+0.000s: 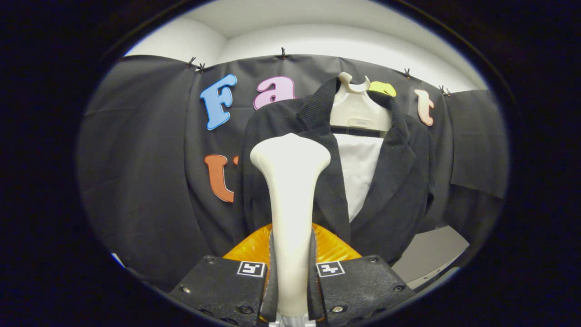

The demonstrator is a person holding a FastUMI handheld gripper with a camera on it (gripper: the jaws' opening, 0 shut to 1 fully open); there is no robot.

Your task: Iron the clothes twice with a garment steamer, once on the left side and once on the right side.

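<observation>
The gripper [290, 277] points forward at the hanging clothes, its two black fingers [271, 277] clamped on either side of the cream handle of the garment steamer [290, 190]. The handle rises upright between them and widens into a rounded head. An orange, ribbed part [331, 247] of the steamer spreads out just behind the handle.

Just beyond the steamer head hangs a black jacket [395, 190], open at the front over a white shirt [361, 168]; whether the head touches the left lapel cannot be told. Both hang on a cream hanger [358, 111]. Open room lies to the left of the jacket.

Near right, a grey panel [431, 254] slants below the jacket. Far behind, black cloth [145, 172] covers the wall beneath a white ceiling [317, 27].
</observation>
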